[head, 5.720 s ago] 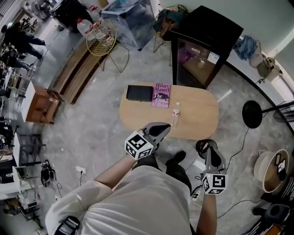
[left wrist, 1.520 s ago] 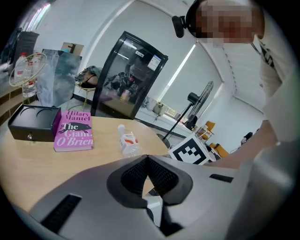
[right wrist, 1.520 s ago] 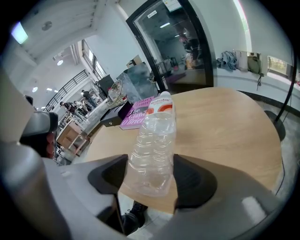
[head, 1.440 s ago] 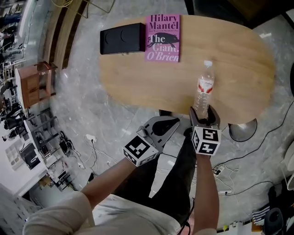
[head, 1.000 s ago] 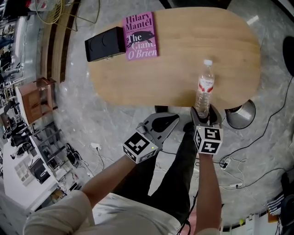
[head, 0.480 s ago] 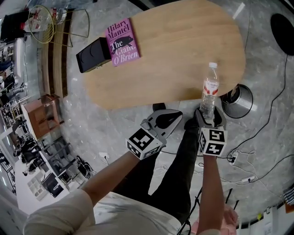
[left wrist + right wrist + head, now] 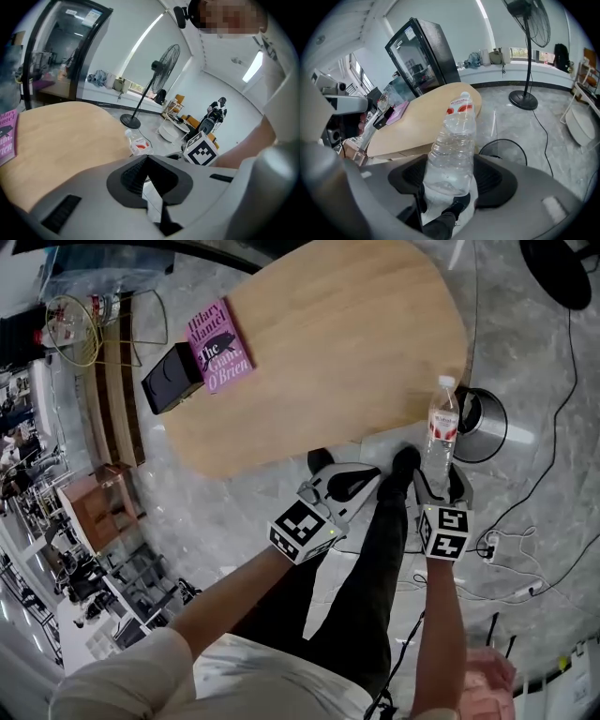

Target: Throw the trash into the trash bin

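A clear plastic bottle [image 7: 441,435] with a red label stands upright in my right gripper [image 7: 438,482], whose jaws are shut on its lower body. It hangs past the table's edge, above the floor, right beside the round metal trash bin [image 7: 489,420]. In the right gripper view the bottle [image 7: 453,145] fills the middle between the pads, with the bin's dark rim [image 7: 506,140] just behind it. My left gripper [image 7: 352,481] hangs to the left of the bottle above the person's legs. Its jaws [image 7: 147,159] are shut and empty. The bottle [image 7: 138,145] shows beyond them.
The oval wooden table [image 7: 328,352] carries a pink book [image 7: 216,345] and a black box [image 7: 169,379] at its far left. Cables and a power strip [image 7: 497,545] lie on the marble floor at the right. A floor fan's base [image 7: 562,259] sits top right.
My right gripper has carried the bottle rightwards off the table's edge to beside the bin. The left gripper has moved the same way, and the table has swung left in view.
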Action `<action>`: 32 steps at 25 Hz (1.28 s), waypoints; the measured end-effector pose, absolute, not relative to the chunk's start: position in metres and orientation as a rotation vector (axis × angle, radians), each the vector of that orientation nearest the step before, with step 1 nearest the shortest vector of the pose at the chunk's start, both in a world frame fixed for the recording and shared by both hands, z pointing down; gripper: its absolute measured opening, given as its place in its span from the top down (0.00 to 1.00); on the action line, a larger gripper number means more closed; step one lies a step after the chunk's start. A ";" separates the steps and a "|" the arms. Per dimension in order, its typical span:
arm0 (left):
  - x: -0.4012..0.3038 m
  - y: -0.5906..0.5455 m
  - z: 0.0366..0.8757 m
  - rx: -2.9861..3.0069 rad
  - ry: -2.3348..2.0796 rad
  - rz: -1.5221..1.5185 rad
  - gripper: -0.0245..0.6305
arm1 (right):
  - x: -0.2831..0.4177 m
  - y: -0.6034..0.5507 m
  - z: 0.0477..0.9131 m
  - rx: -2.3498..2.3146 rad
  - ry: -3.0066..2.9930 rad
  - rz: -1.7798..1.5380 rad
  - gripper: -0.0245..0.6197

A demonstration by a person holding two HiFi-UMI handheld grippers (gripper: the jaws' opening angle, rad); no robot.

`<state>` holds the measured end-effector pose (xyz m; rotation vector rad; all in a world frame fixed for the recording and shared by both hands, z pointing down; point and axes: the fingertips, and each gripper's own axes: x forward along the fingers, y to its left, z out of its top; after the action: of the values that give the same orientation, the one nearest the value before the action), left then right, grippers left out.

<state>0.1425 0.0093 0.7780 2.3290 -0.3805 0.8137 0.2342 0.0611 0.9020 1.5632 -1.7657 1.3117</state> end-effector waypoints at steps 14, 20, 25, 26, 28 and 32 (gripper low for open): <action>0.199 0.034 0.812 2.331 -0.260 0.906 0.95 | 0.283 0.119 0.960 1.577 -1.611 1.392 0.46; 0.206 0.036 0.833 2.304 -0.260 0.918 0.95 | 0.294 0.138 1.004 1.547 -1.520 1.504 0.46; 0.211 0.038 0.853 2.291 -0.247 0.931 0.95 | 0.304 0.148 1.045 1.495 -1.448 1.578 0.46; 0.211 0.038 0.857 2.287 -0.248 0.933 0.95 | 0.305 0.149 1.053 1.484 -1.432 1.594 0.45; 0.212 0.039 0.865 2.277 -0.254 0.935 0.95 | 0.309 0.151 1.069 1.458 -1.405 1.608 0.45; 0.216 0.039 0.877 2.258 -0.264 0.932 0.95 | 0.319 0.150 1.094 1.431 -1.372 1.625 0.44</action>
<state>0.2161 0.0390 0.8773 2.2583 -0.2637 0.9320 0.3192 0.1500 1.0941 1.4308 -1.3718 1.6249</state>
